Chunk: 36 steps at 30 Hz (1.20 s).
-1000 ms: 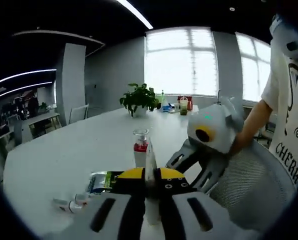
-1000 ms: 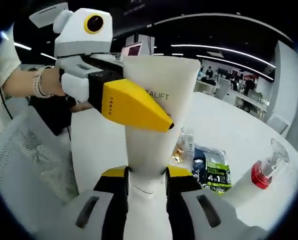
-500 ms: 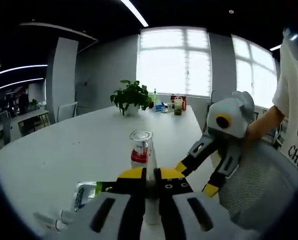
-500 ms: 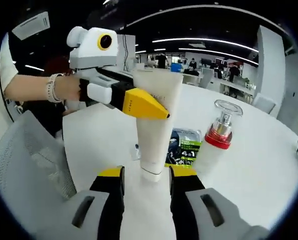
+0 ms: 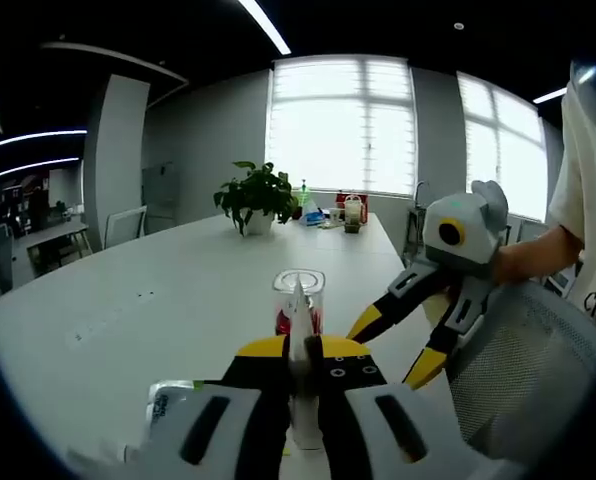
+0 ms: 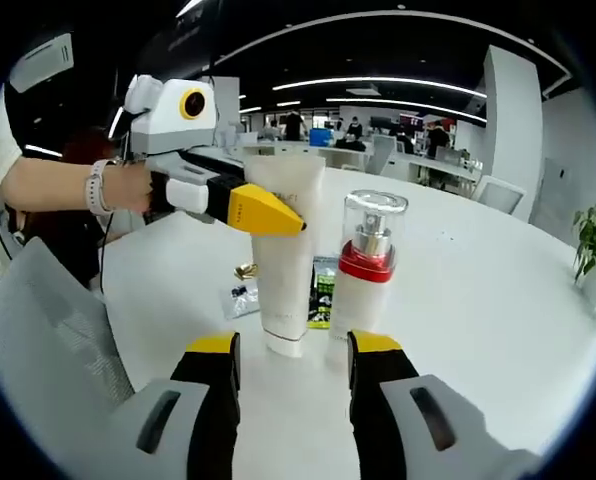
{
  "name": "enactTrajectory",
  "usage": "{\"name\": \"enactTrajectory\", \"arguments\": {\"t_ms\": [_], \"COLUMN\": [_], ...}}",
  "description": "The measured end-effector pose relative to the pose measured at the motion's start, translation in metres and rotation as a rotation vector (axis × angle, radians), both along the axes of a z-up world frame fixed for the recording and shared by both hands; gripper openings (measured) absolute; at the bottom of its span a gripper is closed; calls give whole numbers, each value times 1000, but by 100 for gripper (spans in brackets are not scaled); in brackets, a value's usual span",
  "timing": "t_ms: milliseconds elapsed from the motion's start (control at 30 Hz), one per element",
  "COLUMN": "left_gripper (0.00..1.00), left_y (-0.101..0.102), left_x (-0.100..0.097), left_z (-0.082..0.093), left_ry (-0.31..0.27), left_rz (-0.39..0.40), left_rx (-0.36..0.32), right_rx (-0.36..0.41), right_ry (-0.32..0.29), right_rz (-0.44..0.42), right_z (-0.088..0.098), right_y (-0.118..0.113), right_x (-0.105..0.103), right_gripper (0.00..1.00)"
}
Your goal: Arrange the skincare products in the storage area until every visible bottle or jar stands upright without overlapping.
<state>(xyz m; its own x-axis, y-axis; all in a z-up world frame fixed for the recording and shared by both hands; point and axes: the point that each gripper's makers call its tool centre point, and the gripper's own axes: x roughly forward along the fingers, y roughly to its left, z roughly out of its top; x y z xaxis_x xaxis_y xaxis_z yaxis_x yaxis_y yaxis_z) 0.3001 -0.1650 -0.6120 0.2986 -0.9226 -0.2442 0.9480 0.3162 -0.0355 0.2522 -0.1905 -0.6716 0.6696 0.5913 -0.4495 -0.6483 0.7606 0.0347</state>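
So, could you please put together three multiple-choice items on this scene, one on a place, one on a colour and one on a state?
1. Where does the pump bottle stand in the right gripper view?
A. Directly beside the white tube
B. Lying across the sachets
C. On the mesh chair

2. What colour is the band below the pump bottle's clear cap?
A. Green
B. Red
C. Blue

3. What is the state of the left tool?
A. Open and away from everything
B. Shut on the pump bottle
C. Shut on the white tube

Answers:
1. A: both stand upright on the white table, side by side.
2. B: a red collar shows under the clear cap.
3. C: its yellow-tipped jaws clamp the tube's upper part, while the right tool is open in front of the tube.
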Motion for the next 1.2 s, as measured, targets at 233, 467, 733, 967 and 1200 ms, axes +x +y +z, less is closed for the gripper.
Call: {"name": "enactTrajectory", "arguments": {"t_ms": [233, 467, 733, 967, 1200], "left_gripper": [3, 3, 5, 6, 15], "left_y": [-5, -2, -6, -10, -13], "left_x": [8, 25, 15, 15, 12], "left_z": [0, -3, -2, 0, -2], "left_ry": [-44, -93, -67, -38, -9], "left_rz": [-30, -45, -130, -132, -146], "left_rx": [19, 31, -18, -43, -60], "right_rx": [-19, -13, -6, -8, 12], "right_ry": [-3, -19, 4, 27, 21], "right_rz": [-30, -42, -51, -74, -72], "right_z": [0, 4, 1, -2, 1], "right_y": [-5, -7, -7, -11, -10], "right_x": [3, 6, 6, 8, 8], "right_gripper": [47, 46, 52, 60, 59]}}
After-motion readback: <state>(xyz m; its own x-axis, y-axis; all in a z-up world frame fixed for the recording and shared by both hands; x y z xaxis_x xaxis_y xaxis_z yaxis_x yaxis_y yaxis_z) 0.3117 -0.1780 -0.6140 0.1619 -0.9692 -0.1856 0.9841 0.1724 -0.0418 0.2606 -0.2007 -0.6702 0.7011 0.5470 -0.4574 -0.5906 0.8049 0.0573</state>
